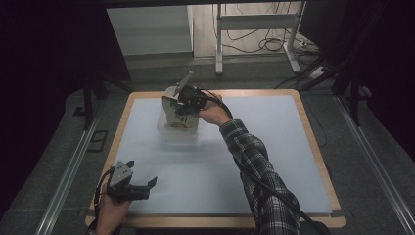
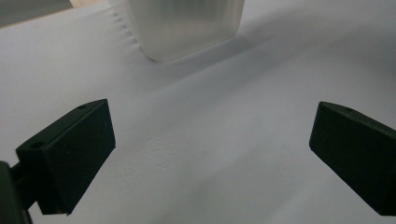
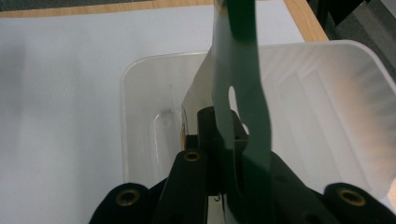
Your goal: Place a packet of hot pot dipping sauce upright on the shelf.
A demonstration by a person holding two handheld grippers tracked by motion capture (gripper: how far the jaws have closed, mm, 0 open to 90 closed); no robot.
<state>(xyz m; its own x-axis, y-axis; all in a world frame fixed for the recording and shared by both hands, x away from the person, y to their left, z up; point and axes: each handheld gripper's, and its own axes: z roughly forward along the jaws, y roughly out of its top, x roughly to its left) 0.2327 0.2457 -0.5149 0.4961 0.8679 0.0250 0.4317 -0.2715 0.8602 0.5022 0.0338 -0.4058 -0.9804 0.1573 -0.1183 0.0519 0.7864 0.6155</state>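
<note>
Two jaws of my right gripper [image 3: 219, 140] are pinched together on a flat green packet [image 3: 240, 84], gripping it near its lower edge so the card stands upright with its hang-hole just above the jaws. I hold it this way, I judge, so the thin edge can slide down into the translucent plastic bin [image 3: 140, 116] below it; in the right gripper view the packet hangs over the bin's open mouth, and a second pale sheet seems to sit behind it, though I cannot tell what that is. From the high view my right gripper [image 1: 188, 100] sits above the bin [image 1: 169, 128] at the far middle of the counter [image 1: 274, 147], my sleeve reaching across toward it. My left gripper [image 1: 132, 186] rests near the front left corner of the counter, well apart from the bin, its jaws spread wide and empty. In the left gripper view they frame bare white surface, with the bin [image 2: 182, 28] farther ahead. I keep that hand low and clear, probably to leave the right one room.
</note>
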